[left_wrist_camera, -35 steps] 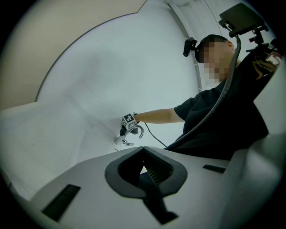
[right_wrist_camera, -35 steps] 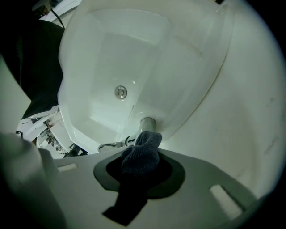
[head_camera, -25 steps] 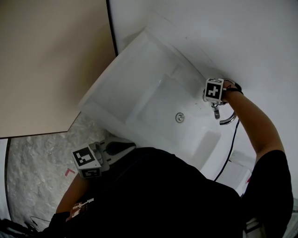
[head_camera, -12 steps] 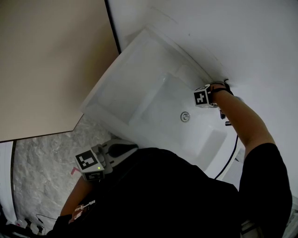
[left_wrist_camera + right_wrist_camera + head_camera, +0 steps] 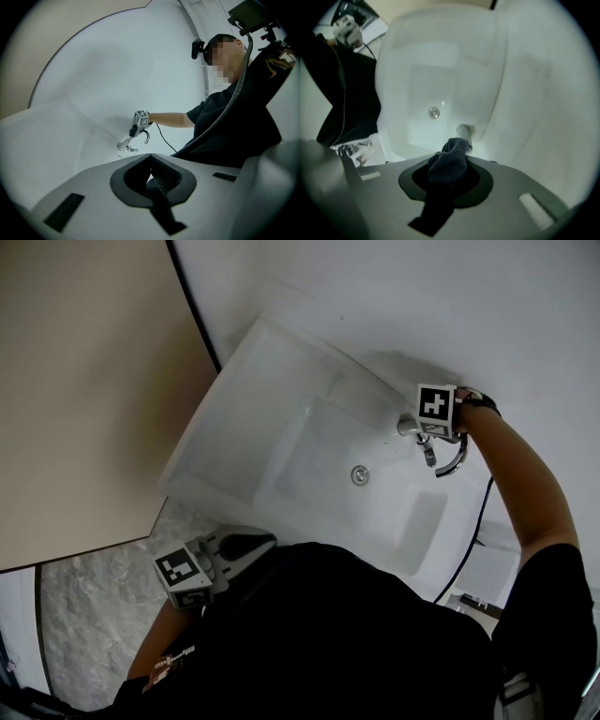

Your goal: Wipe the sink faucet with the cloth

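Dark blue knitted cloth (image 5: 451, 159) is bunching between the jaws of the right claw (image 5: 449, 174), which is pinching it firmly. Its free tip is reaching the chrome faucet (image 5: 463, 132) and seeming to touch it. The cloth is looking soft, light and limp, likely sliding easily on slick metal, so gripping it by the bunched middle is seeming soundest. The white sink (image 5: 408, 70) is holding nothing but its drain (image 5: 434, 112). The left claw (image 5: 152, 180) is hanging well apart from the sink, jaws pressed together on nothing.
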`<state>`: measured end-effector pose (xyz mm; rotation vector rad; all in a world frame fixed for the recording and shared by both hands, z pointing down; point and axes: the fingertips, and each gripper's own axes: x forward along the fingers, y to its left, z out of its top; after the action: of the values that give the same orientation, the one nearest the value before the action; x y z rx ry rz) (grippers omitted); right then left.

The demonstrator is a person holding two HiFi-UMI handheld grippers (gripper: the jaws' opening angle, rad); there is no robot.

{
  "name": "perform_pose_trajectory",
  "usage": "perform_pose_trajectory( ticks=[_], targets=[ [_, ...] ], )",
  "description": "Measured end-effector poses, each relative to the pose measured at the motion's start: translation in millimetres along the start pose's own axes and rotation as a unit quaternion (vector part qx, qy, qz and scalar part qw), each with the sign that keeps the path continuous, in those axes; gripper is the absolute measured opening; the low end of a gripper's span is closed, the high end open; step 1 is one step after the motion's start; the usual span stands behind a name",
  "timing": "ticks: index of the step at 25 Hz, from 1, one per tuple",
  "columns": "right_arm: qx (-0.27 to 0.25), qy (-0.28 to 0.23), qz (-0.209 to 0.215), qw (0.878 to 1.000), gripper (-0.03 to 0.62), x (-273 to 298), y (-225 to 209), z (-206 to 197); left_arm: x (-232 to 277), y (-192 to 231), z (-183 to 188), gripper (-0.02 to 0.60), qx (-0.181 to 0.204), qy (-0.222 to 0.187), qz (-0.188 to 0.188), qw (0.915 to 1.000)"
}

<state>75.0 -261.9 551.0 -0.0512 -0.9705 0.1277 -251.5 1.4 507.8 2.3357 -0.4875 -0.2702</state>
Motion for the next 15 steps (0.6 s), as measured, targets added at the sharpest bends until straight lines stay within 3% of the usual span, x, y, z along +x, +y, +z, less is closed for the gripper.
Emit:
perform_pose_trajectory(
  ticks=[2,4,6,7,8,9,10,11,13,15],
  targets=[
    [0.069,-0.101,-0.005,0.992,0.061,-30,5,-4,2,-3,5,0.002,0.008,0.011,-0.014,0.9998],
    [0.136,-0.196,-0.009,0.971,0.061,-53,18,-13,4,-6,10,0.0,0.025,0.024,-0.03,0.999],
    [0.202,-0.302,0.011,0.932,0.061,-75,44,-22,6,-7,19,0.002,0.053,0.034,-0.042,0.9971],
    [0.233,-0.374,0.028,0.897,0.061,-91,59,-26,8,-8,26,0.0,0.061,0.036,-0.044,0.9965],
    [0.264,-0.46,0.046,0.847,0.061,-113,74,-29,12,-8,35,0.001,0.068,0.037,-0.045,0.996],
    [0.29,-0.553,0.066,0.778,0.061,-142,88,-34,17,-7,44,0.001,0.078,0.04,-0.048,0.995],
    [0.308,-0.645,0.088,0.694,0.061,-175,100,-42,25,-6,52,0.0,0.094,0.044,-0.051,0.9933],
    [0.315,-0.725,0.117,0.602,0.063,-210,114,-53,37,-6,58,0.002,0.115,0.049,-0.055,0.9906],
    [0.298,-0.834,0.191,0.423,0.063,-268,145,-84,71,-20,67,0.002,0.175,0.062,-0.058,0.981],
    [0.249,-0.888,0.276,0.271,0.063,-306,184,-119,109,-52,71,0.003,0.268,0.086,-0.05,0.9583]
  ],
)
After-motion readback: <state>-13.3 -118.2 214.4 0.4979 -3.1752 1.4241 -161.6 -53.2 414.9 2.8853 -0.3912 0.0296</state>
